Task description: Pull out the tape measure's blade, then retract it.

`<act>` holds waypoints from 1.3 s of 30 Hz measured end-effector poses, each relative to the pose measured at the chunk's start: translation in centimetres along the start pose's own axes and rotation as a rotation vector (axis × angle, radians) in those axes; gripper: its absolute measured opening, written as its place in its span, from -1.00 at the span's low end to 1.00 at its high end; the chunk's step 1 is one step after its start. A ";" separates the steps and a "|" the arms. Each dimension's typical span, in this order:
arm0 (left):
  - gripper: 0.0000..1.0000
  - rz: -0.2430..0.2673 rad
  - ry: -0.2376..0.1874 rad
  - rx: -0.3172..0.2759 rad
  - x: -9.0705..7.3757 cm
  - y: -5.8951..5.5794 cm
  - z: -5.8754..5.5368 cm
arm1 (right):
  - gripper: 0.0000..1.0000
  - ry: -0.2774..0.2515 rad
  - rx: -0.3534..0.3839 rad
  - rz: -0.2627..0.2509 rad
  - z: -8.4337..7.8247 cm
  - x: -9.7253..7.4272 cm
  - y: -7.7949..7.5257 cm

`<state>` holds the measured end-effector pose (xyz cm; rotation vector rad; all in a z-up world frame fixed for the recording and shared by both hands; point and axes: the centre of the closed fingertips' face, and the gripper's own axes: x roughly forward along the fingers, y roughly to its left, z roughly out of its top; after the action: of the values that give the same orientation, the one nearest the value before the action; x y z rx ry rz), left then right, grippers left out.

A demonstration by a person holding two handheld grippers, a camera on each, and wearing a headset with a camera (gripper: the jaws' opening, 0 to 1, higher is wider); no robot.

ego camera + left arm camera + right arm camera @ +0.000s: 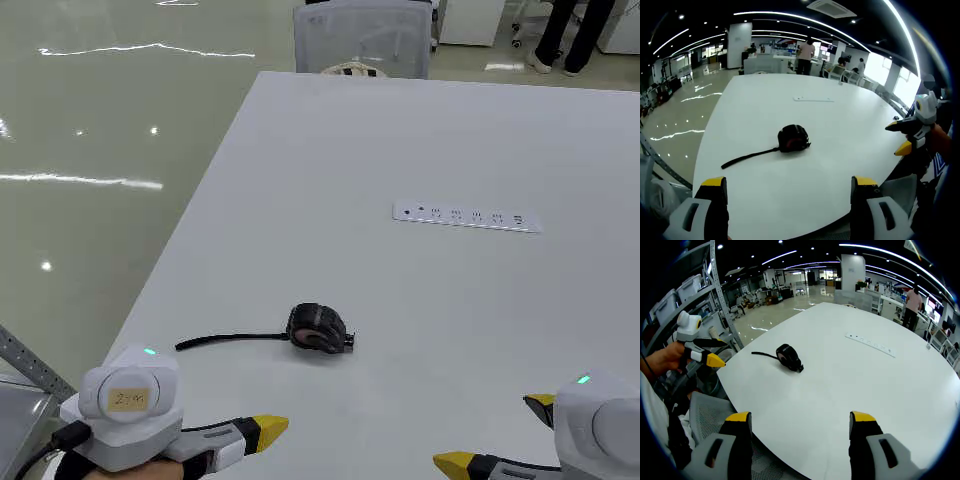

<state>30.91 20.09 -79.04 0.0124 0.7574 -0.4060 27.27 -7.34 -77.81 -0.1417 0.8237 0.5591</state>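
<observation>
Tape measure [318,328] with black strap [228,340] rests on the bench [450,130], on the power strip's [466,216] near side. Left gripper [789,182] and right gripper [800,416]: jaws spread, empty, farther from the strip.

- Open-plan office: a large white table [500,320] carrying a power strip [466,217].
- Mesh chair [365,38] at the table's far end.
- Storage shelves [690,290] beside the table, desks [765,62] beyond it.

Right gripper [497,431] cut by frame edge; power strip [466,216] markings unreadable.
</observation>
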 end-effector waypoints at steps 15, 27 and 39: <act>0.99 -0.014 0.008 0.016 0.7 0.6 0.4 | 0.63 0.022 -0.023 0.009 0.2 1.1 -0.4; 0.99 -0.017 0.011 0.025 1.6 1.2 0.9 | 0.63 0.038 -0.041 0.009 0.2 1.8 -1.2; 0.98 -0.020 0.017 0.037 2.2 1.5 1.0 | 0.61 0.044 -0.071 0.013 0.8 2.9 -1.9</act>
<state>33.54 20.55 -80.01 0.0435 0.7676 -0.4397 30.37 -7.48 -79.55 -0.2139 0.8488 0.5995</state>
